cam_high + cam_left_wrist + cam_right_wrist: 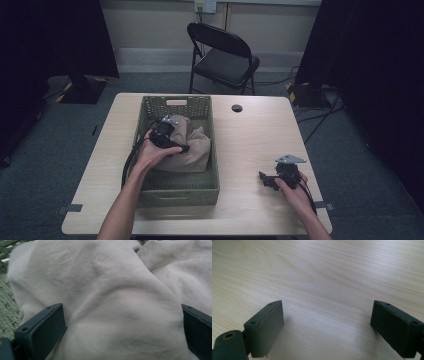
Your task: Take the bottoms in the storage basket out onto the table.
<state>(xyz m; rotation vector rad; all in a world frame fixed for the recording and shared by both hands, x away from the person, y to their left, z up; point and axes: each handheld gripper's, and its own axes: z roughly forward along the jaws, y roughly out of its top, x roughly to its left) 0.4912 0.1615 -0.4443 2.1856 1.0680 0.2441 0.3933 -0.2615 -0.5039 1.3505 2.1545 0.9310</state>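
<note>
A crumpled beige cloth (pixel 187 145) lies inside the green woven basket (pixel 175 192) on the pale wooden surface (pixel 255 140). The left tool (pixel 167 134) presses into it, jaws apart around a fold. The right tool (pixel 272 179) rests on the surface, well apart, jaws spread wide and holding nothing.

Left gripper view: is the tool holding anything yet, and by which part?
Not clamped yet. The left tool has its jaws wide apart around a raised fold of the beige cloth in the green basket. The right tool is open over bare table.
</note>
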